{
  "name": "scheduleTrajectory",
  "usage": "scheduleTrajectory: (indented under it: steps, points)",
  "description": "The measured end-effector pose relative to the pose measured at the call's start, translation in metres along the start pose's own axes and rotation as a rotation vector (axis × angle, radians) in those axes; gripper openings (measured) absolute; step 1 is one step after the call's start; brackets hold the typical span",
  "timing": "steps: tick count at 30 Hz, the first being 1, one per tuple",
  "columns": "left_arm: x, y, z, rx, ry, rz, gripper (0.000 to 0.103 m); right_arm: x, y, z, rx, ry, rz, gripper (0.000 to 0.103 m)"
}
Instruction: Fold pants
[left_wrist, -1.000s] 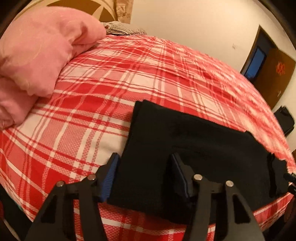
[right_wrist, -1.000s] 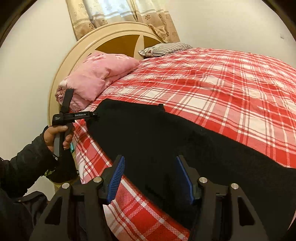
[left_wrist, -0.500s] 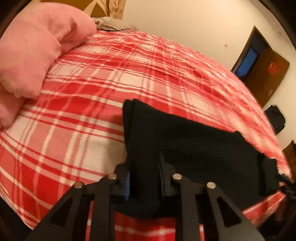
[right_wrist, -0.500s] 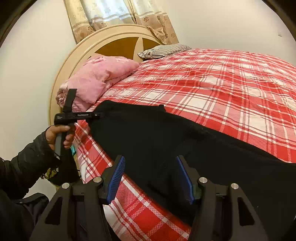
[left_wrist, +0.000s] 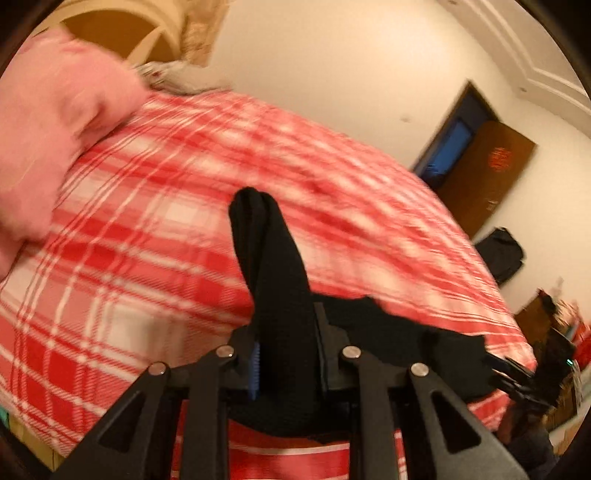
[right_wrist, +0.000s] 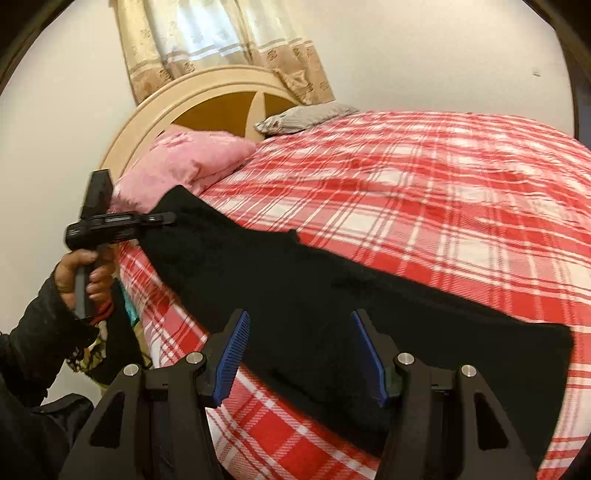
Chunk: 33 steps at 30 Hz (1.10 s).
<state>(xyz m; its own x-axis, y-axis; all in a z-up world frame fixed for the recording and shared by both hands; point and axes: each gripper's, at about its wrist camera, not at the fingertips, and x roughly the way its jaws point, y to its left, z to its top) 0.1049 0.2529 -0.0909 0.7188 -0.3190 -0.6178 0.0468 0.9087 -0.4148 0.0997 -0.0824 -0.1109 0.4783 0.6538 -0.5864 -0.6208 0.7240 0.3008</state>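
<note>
pants (right_wrist: 332, 295) hem pinched, bedspread (right_wrist: 443, 192) bare beyond

Two claws are counted: the left claw (left_wrist: 286, 354) and the right claw (right_wrist: 299, 354). The left claw is also counted once from the right wrist view (right_wrist: 162, 218). One pair of black pants (right_wrist: 332, 295) is counted, seen too in the left wrist view (left_wrist: 280, 280). One bed with one red plaid cover (right_wrist: 443, 192) is counted. One pink pillow or folded quilt (right_wrist: 184, 166) and one grey striped pillow (right_wrist: 306, 117) are counted, so two soft items at the head end. One round headboard (right_wrist: 207, 110) is counted. One curtain (right_wrist: 221, 40) is counted. One hand (right_wrist: 83, 275) is seen. One brown door (left_wrist: 484, 177) is counted.
</note>
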Motion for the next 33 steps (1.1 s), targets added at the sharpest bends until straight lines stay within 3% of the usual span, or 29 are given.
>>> scheduleTrajectory:
  steps: [6,17,33]
  points:
    - [-0.003,-0.062,0.007,0.110,-0.009,-0.125,0.023,-0.028,-0.025,0.006,0.059,-0.054,-0.067,0.059]
    - [0.016,-0.151,0.004,0.269,0.059,-0.304,0.023,-0.076,-0.077,-0.003,0.205,-0.123,-0.183,0.059]
    - [0.052,-0.221,-0.003,0.312,0.182,-0.378,0.023,-0.118,-0.118,-0.028,0.351,-0.203,-0.250,0.059]
